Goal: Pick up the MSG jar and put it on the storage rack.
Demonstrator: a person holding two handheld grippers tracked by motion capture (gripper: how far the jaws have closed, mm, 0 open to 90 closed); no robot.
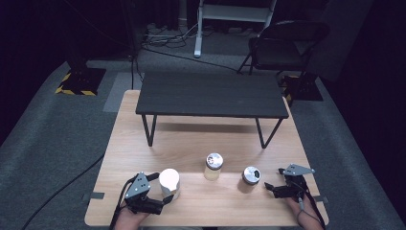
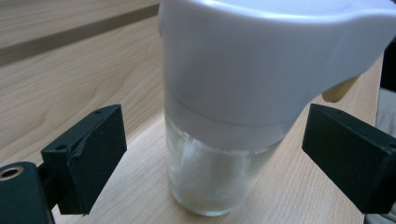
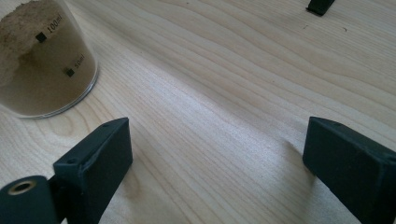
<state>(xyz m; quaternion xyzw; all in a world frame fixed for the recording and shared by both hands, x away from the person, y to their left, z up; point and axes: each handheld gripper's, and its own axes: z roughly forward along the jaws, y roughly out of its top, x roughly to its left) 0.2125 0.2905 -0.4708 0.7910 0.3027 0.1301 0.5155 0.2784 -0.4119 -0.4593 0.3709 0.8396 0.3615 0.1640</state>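
Observation:
A glass jar (image 1: 169,183) with a tall white cap stands near the front left of the wooden table (image 1: 215,203). My left gripper (image 1: 163,189) is open, one jaw on each side of this jar. In the left gripper view the jar (image 2: 219,177) holds a little white powder, and a gap shows between it and each pad of the gripper (image 2: 217,130). My right gripper (image 1: 274,178) is open on bare wood just right of a metal-lidded jar (image 1: 251,176). The right gripper view shows that jar (image 3: 42,70) with brown powder up and left of the empty jaws of the gripper (image 3: 217,140).
A third jar (image 1: 214,165) with a perforated metal lid stands mid-table between the other two. A low black bench (image 1: 210,93) on thin legs covers the table's far half. A folding chair (image 1: 287,43) and cables lie on the floor beyond.

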